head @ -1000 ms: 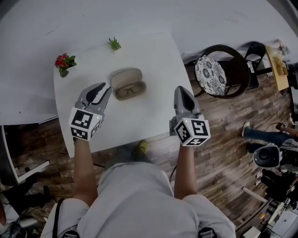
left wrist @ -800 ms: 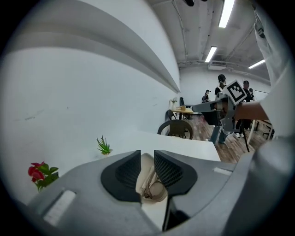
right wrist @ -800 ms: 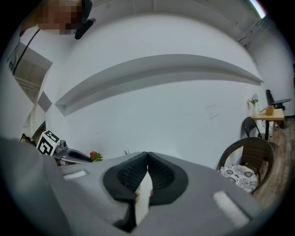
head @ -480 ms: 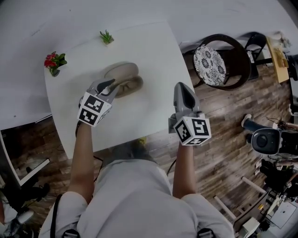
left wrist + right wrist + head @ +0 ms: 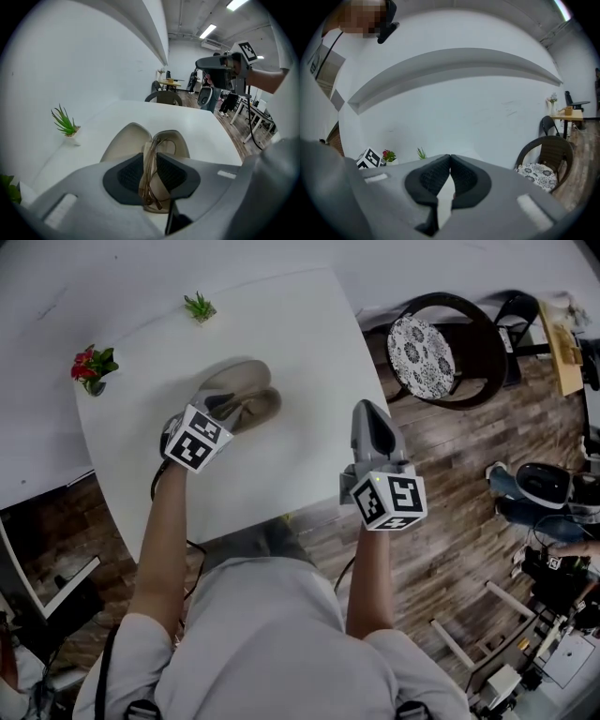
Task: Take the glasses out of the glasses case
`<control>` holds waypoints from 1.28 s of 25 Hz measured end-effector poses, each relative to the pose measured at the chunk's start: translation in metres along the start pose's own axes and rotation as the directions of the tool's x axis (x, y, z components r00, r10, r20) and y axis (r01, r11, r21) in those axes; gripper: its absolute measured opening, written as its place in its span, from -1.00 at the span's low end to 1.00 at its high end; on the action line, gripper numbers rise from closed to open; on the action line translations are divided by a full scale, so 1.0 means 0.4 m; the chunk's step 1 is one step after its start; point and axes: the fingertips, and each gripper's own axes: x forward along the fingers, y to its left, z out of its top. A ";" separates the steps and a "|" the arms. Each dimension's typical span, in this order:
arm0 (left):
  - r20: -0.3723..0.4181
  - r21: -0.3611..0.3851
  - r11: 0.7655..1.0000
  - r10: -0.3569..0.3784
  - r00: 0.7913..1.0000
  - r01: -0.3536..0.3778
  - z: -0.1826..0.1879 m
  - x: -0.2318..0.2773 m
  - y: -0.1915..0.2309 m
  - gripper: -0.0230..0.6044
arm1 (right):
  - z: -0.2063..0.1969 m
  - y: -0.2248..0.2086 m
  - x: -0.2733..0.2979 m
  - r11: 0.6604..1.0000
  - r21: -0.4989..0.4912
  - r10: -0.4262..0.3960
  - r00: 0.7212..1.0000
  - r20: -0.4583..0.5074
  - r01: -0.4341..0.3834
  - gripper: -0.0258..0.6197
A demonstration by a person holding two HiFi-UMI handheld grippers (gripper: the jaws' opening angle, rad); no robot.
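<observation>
An open beige glasses case [image 5: 251,390] lies on the white table [image 5: 309,343]. My left gripper [image 5: 228,409] reaches into it from the near left. In the left gripper view the case [image 5: 133,138] lies just ahead, and the brown-framed glasses [image 5: 152,150] stand on edge between the dark pads, with the left gripper [image 5: 150,176] shut on them. The glasses still rest over the case's tray. My right gripper [image 5: 369,418] hovers at the table's right edge, shut and empty; in its own view the right gripper [image 5: 450,165] has its pads touching.
A red flower pot [image 5: 90,368] and a small green plant [image 5: 199,307] stand at the table's far left. A dark round chair [image 5: 441,345] with a patterned cushion stands right of the table. Wooden floor and equipment lie further right.
My left gripper has moved forward from beside the case into it and has closed on the glasses. The right gripper has stayed near the table's right edge.
</observation>
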 end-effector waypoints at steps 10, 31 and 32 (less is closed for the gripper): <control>-0.125 0.094 0.995 -0.024 0.992 0.036 -0.051 0.061 -0.018 -0.74 | -0.012 -0.024 0.000 1.000 -0.003 -0.019 1.000 -0.017 0.019 -0.91; -0.020 0.054 0.997 0.047 0.999 -0.046 0.000 0.009 0.002 -0.81 | 0.020 -0.005 -0.026 1.000 -0.013 -0.013 1.000 0.008 0.013 -0.91; -0.007 0.045 0.997 0.060 0.998 -0.060 0.005 0.000 0.005 -0.81 | 0.025 -0.001 -0.028 1.000 -0.015 -0.008 1.000 0.012 0.008 -0.91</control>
